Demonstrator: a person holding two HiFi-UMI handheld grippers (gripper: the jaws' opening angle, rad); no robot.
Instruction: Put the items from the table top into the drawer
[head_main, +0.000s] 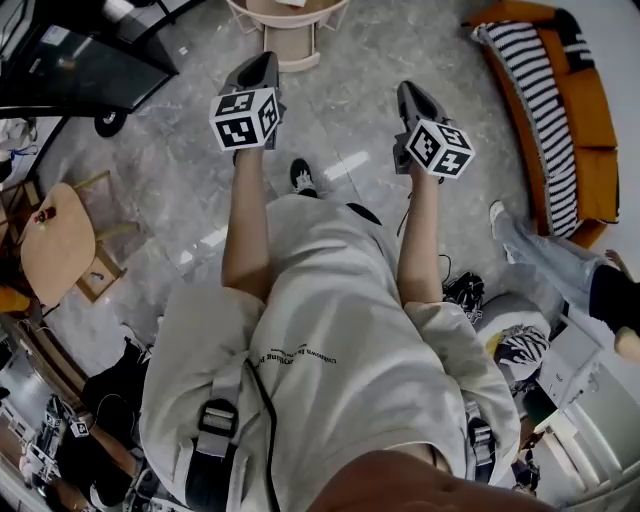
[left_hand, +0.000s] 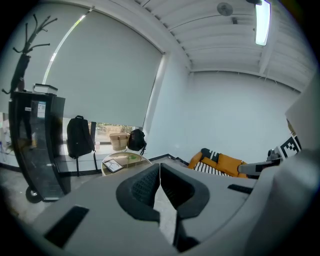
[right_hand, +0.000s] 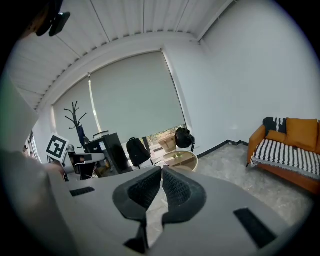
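Observation:
I am standing on a grey marble floor, some way from a round light-wood table (head_main: 290, 30). In the left gripper view a flat framed item (left_hand: 113, 165) and something green lie on that table (left_hand: 126, 161); it also shows in the right gripper view (right_hand: 183, 159). My left gripper (head_main: 266, 62) is held out in front, its jaws shut with nothing between them (left_hand: 160, 168). My right gripper (head_main: 409, 92) is level with it, also shut and empty (right_hand: 161, 171). No drawer can be made out.
A black cabinet on castors (head_main: 85, 60) stands at the left of the table. An orange sofa with a striped blanket (head_main: 560, 110) lines the right wall. A wooden chair (head_main: 58, 240) is at my left, another person's leg (head_main: 545, 255) at my right. Backpacks (left_hand: 80, 136) lean by the window.

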